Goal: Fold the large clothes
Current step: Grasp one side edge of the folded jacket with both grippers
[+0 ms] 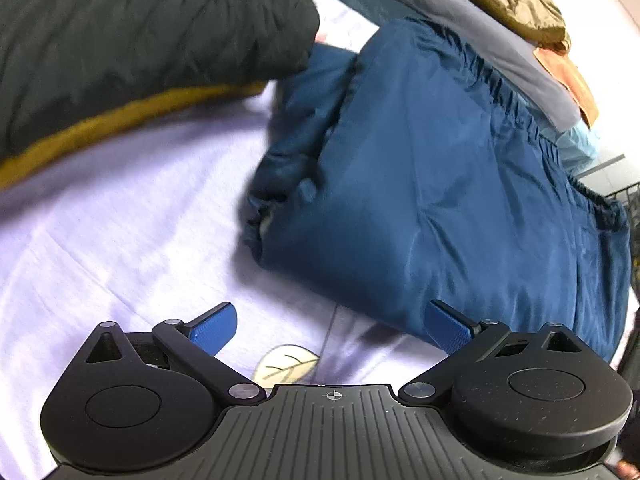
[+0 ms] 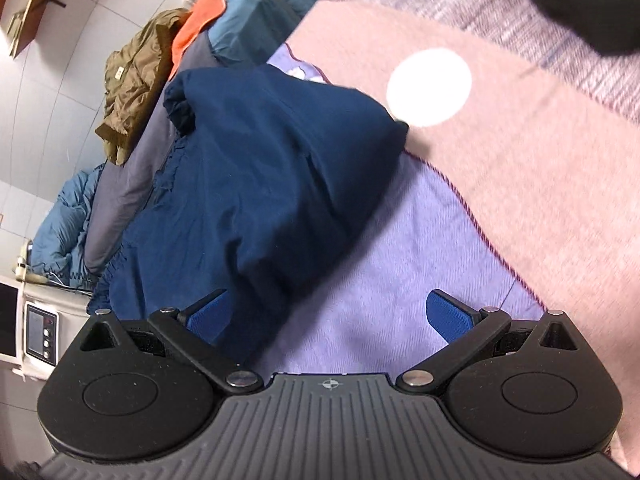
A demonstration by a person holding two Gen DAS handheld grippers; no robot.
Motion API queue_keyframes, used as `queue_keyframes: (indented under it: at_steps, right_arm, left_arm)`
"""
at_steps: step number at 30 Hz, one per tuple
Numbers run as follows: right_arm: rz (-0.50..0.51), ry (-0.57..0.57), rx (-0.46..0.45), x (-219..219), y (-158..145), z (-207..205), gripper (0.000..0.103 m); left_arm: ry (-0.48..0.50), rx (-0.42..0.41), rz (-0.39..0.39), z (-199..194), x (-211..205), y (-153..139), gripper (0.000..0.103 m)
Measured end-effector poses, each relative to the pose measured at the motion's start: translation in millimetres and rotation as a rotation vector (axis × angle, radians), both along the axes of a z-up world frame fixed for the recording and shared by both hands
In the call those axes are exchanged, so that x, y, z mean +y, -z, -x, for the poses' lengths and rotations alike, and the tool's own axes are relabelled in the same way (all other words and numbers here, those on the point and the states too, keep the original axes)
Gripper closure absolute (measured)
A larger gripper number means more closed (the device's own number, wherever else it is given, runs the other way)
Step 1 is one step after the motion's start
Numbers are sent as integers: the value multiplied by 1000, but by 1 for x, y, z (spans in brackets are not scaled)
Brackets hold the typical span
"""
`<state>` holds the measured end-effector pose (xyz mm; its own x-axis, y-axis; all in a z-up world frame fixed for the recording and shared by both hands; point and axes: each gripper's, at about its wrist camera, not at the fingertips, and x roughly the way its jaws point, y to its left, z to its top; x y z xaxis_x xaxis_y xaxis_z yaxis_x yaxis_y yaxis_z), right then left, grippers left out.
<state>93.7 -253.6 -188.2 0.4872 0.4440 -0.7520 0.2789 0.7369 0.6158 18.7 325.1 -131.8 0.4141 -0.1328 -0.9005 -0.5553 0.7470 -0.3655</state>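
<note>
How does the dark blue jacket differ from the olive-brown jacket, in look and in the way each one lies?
The dark blue jacket is smooth cloth with a gathered elastic hem; the olive-brown jacket looks crinkled and quilted. The dark blue jacket lies bundled on the lilac sheet, close in front of both open grippers, left gripper and right gripper. The olive-brown jacket lies farther off, on top of a pile of other clothes. Neither is held.

No writing can be read anywhere: the small pale tag on the olive jacket (image 2: 118,73) at ten o'clock and the grey control panel (image 2: 41,333) at eight o'clock are too small to make out.
</note>
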Motion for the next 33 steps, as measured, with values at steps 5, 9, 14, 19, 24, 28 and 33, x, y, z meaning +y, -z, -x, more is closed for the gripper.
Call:
queue_keyframes:
  at_steps: [5,9,14,19,24,28,33]
  right_arm:
    - [-93,16,15,-6,9,-2,0]
    - [-148,35,28,-14,17,-5,0]
    - [-200,59,14,-21,22,-19,0]
    - [-226,90,-2,-30,25,-44,0]
    - [-197,61,-18,-31,25,-77,0]
    - [-181,13,-39,-32,24,-105,0]
    - [-140,-160,-40,-24,23,-142,0]
  left_arm:
    - [-62,-28,85,7,9,12,0]
    - [-112,-55,121,11,18,16,0]
    - [-103,-62,151,2,25,23,0]
    - [-82,-67,153,-4,30,29,0]
    - [-50,-70,162,-15,37,31,0]
    - [-11,-68,138,-32,40,27,0]
    - [52,-20,138,-54,43,29,0]
